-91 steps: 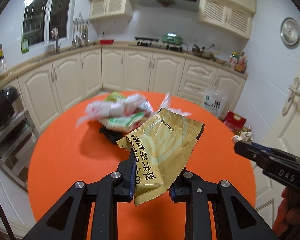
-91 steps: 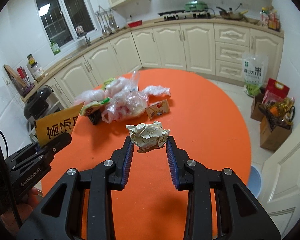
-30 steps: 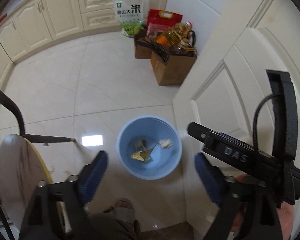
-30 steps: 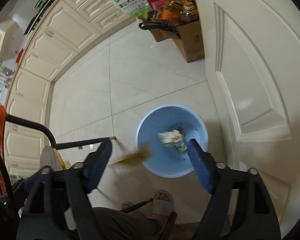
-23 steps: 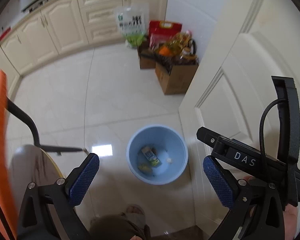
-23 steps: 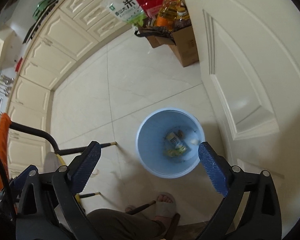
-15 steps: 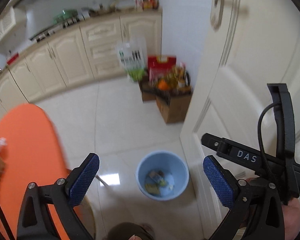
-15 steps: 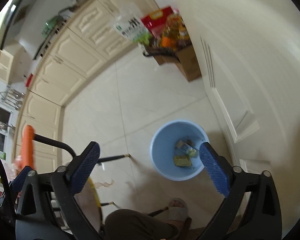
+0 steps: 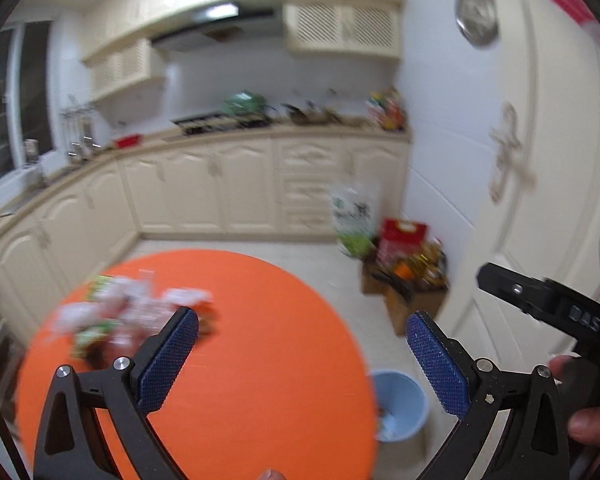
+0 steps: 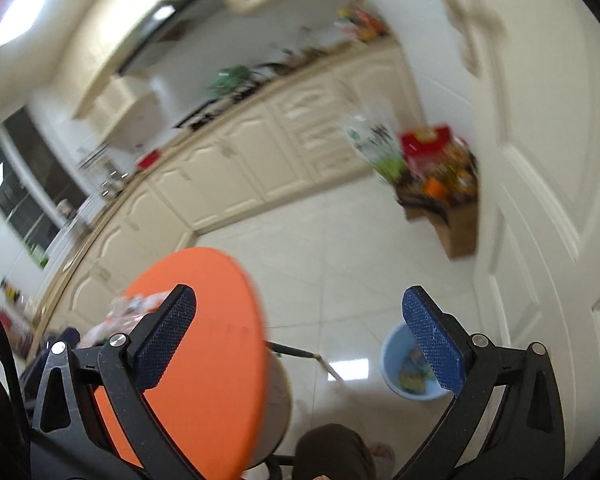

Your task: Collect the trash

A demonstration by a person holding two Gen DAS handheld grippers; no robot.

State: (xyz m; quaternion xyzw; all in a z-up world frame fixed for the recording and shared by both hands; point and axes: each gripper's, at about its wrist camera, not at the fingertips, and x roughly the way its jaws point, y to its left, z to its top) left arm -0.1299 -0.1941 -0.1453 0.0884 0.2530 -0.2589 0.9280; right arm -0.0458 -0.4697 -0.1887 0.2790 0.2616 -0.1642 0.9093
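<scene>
Orange table (image 9: 260,344) ahead; my left gripper (image 9: 300,356) and right gripper (image 10: 300,336) gape empty. Between loads, I judge. Next: grab from trash pile (image 9: 120,316), carry to bucket (image 10: 396,360).

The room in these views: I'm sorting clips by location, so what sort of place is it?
A home kitchen, most likely. Cream cabinets run under a counter with a stove and range hood above. A round orange table holds a pile of trash.
</scene>
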